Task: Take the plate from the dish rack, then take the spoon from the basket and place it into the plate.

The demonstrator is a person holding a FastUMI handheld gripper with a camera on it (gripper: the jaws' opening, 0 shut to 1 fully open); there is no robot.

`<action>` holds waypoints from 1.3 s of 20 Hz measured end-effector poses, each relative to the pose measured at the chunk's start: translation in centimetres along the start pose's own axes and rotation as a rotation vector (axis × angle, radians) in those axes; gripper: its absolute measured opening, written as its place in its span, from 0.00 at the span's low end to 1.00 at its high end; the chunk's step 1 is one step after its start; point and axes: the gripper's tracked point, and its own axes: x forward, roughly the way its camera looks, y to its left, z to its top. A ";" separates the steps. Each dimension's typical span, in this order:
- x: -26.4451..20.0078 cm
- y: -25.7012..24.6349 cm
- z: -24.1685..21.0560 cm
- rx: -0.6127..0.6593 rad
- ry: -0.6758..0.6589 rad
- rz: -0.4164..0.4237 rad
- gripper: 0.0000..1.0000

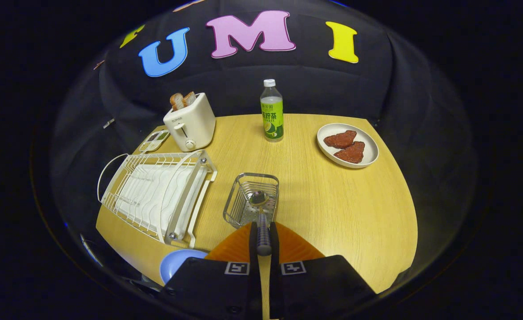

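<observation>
The spoon (261,222) is pinched by its handle between the two fingers of the claw (263,238), its bowl over the wire basket (251,200) just ahead. A blue plate (177,264) is seen beside the fingers, near the white dish rack (154,195).

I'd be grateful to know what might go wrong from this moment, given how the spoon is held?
1. The gripper is shut on the spoon by its handle, so it may pivot or slip.
2. The spoon's bowl sits over the wire basket and could catch the rim.
3. The blue plate lies near the table edge, beside the fingers, partly hidden; a drop might miss it.
</observation>
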 end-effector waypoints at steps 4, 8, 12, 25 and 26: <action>-4.4 0.9 0.6 0.032 -0.051 0.018 0.11; -8.5 3.0 -1.3 0.049 -0.046 0.048 0.11; -10.4 6.7 -4.9 0.080 0.000 0.102 0.11; -7.6 12.3 -14.7 -0.005 0.143 0.150 0.11; -7.2 12.4 -14.9 -0.009 0.140 0.148 0.11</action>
